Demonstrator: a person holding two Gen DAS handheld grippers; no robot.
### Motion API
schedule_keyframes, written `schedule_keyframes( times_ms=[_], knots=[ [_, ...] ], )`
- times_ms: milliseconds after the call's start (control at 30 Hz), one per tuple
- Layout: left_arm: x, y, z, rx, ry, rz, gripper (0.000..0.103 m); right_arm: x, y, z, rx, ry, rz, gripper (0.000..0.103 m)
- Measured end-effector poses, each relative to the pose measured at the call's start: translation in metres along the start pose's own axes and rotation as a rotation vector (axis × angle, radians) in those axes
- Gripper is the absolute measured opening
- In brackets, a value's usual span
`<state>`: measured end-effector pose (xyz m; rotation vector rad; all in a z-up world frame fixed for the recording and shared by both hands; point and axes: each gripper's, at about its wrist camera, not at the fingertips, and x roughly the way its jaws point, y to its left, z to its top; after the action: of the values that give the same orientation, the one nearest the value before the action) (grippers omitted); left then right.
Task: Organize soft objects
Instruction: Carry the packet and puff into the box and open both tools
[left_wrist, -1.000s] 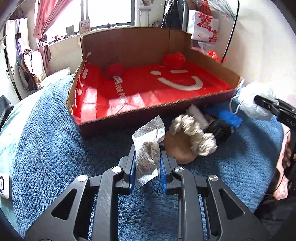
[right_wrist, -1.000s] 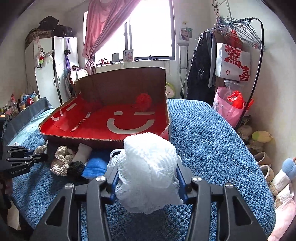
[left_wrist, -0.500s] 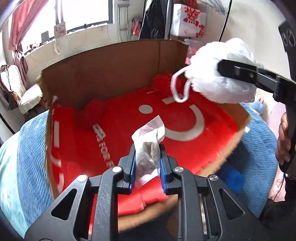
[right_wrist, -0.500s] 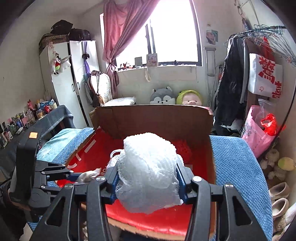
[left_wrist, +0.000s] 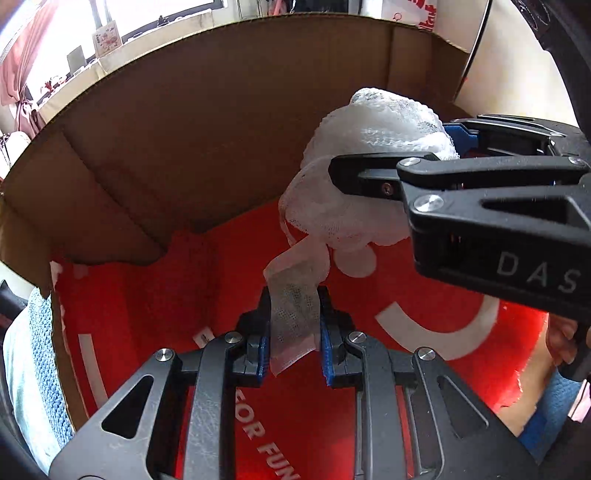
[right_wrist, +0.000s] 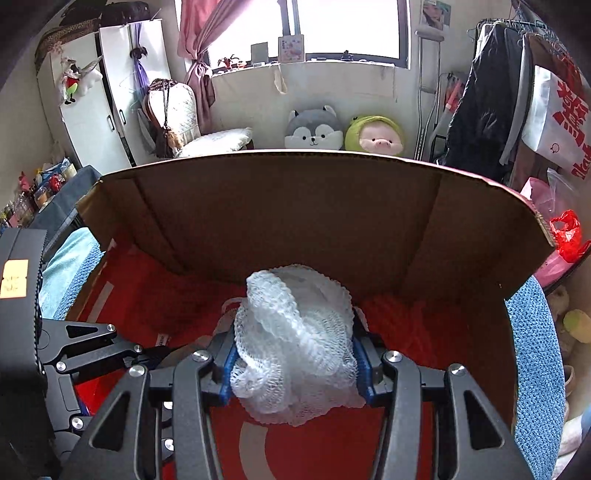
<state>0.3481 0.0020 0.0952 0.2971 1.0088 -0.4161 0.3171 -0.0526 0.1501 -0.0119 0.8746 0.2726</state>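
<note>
White mesh pouf (right_wrist: 295, 347); red box liner (left_wrist: 424, 295); brown cardboard (right_wrist: 280, 210).

White letters "DAS" are showing on the black side of the right gripper (left_wrist: 369, 177) in the left wrist view; the word is running off the frame edge, so the rest cannot be read. On the red liner (left_wrist: 424, 302) covering the floor of the cardboard box (left_wrist: 221, 129), white capitals are reading "OR FUN", with the start hidden behind the left gripper (left_wrist: 293, 328). A white paper bag (right_wrist: 557, 110) hanging at the right of the right wrist view is carrying large red Chinese characters, too distorted to read. An orange sticker (right_wrist: 14, 278) on the left gripper's body is bearing handwriting too small to make out.
</note>
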Motion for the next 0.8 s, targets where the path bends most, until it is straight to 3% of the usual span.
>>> schedule_keyframes(
  times_ms=[333, 800],
  knots=[
    [0.020, -0.002, 0.012, 0.001, 0.033, 0.018, 0.020, 0.031, -0.001, 0.002, -0.014, 0.069, 0.014, 0.054],
    [0.013, -0.012, 0.016, 0.025, 0.021, 0.031, 0.021, 0.038, -0.005, 0.005, -0.011, 0.092, 0.026, 0.061]
  ],
)
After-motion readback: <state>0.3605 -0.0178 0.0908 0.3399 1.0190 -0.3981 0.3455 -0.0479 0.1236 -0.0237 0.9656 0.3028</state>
